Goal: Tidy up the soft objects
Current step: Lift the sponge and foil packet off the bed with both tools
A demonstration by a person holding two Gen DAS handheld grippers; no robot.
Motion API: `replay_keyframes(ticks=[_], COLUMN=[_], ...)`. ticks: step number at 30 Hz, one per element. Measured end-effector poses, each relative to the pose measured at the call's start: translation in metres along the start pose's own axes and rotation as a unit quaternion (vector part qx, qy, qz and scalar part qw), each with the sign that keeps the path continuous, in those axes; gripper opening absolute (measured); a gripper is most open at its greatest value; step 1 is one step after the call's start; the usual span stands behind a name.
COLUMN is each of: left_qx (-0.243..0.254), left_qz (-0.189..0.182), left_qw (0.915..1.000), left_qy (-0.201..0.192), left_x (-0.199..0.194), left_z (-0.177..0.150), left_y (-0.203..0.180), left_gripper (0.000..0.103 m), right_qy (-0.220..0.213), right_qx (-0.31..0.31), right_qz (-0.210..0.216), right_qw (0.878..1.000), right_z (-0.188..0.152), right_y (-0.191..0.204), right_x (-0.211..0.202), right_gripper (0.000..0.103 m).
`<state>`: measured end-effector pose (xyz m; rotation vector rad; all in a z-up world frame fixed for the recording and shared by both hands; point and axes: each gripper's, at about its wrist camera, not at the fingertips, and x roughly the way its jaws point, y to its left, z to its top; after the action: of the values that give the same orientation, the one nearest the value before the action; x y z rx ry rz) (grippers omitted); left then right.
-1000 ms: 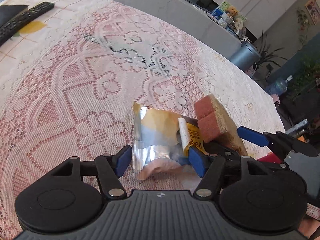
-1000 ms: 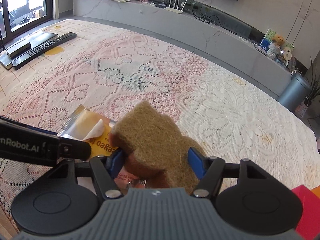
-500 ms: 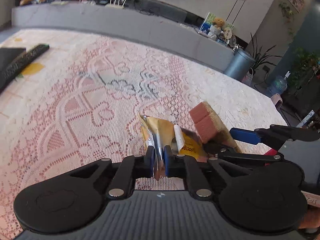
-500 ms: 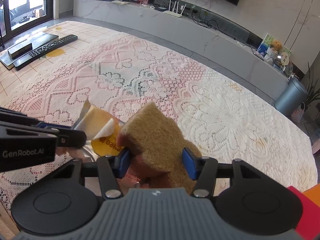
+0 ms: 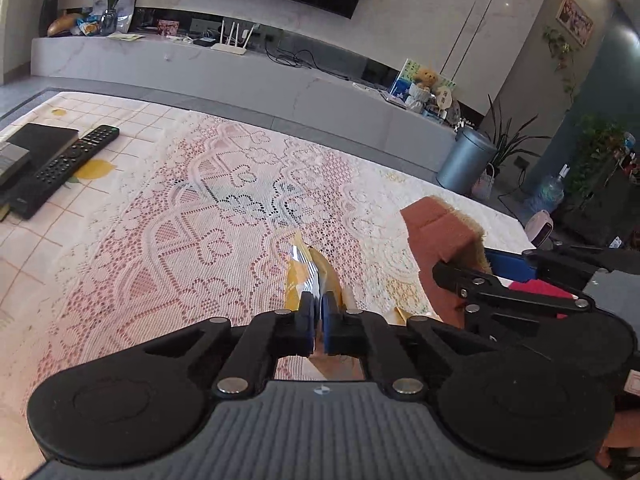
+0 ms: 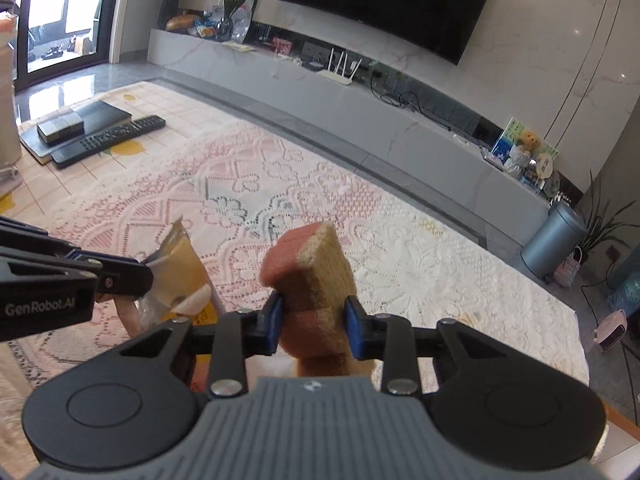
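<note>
While both hover above lace tablecloth (image 5: 168, 248), left hand-held gripper (image 5: 316, 312) pinches packet (image 5: 310, 268), right hand-held gripper (image 6: 314, 320) squeezes sponge (image 6: 316, 276).

Left claw (image 5: 316, 312) on foil packet (image 5: 306, 268)

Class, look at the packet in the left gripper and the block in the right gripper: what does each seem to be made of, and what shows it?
Packet: likely foil-lined plastic film, glossy; its silver side reflects light and it creases sharply. Block: probably a cleaning sponge, matte pinkish foam bonded to a fuzzy tan scouring layer; it pinches in between the pads.
</note>
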<state>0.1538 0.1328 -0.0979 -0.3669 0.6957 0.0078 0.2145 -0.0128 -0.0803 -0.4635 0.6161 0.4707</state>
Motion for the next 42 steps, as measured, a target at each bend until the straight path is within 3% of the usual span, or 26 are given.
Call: replay_keyframes(ticks=[4, 9, 14, 20, 23, 27, 30, 33, 36, 42], left_qx=[-0.02, -0.05, -0.055, -0.048, -0.067, -0.098, -0.099, -0.069, -0.033, -0.02], left_qz=[-0.005, -0.006, 0.043, 0.074, 0.067, 0.048, 0.042, 0.037, 0.044, 0.056], left_qw=[0.9998, 0.998, 0.995, 0.9917, 0.9906, 0.9903, 0.9898, 0.9896, 0.9881, 0.9832], left_qy=[0.007, 0.038, 0.071, 0.093, 0.099, 0.087, 0.094, 0.121, 0.144, 0.173], left_x=[-0.022, -0.038, -0.037, -0.025, -0.025, -0.033, -0.037, -0.035, -0.03, -0.013], left_z=[-0.008, -0.026, -0.036, -0.04, -0.042, -0.041, -0.042, -0.045, -0.047, -0.047], left_y=[0.003, 0.013, 0.029, 0.037, 0.043, 0.051, 0.051, 0.044, 0.037, 0.034], left_gripper=[0.003, 0.003, 0.002, 0.006, 0.013, 0.052, 0.059, 0.068, 0.073, 0.079], right_qy=[0.001, 0.034, 0.073, 0.081, 0.087, 0.103, 0.101, 0.102, 0.11, 0.148], right_qx=[0.008, 0.005, 0.038, 0.036, 0.042, 0.058, 0.072, 0.07, 0.041, 0.024], right_qz=[0.007, 0.021, 0.056, 0.066, 0.085, 0.115, 0.128, 0.143, 0.137, 0.151], right_qw=[1.0, 0.999, 0.995, 0.994, 0.992, 0.986, 0.984, 0.982, 0.984, 0.977], right_z=[-0.009, -0.032, -0.05, -0.059, -0.057, -0.059, -0.06, -0.061, -0.064, -0.078], right_y=[0.007, 0.023, 0.034, 0.052, 0.054, 0.05, 0.04, 0.028, 0.021, 0.014], right_x=[-0.033, -0.055, -0.047, -0.029, -0.026, -0.024, -0.03, -0.036, -0.036, -0.016], right_gripper=[0.031, 0.032, 0.032, 0.036, 0.044, 0.058, 0.069, 0.083, 0.087, 0.09])
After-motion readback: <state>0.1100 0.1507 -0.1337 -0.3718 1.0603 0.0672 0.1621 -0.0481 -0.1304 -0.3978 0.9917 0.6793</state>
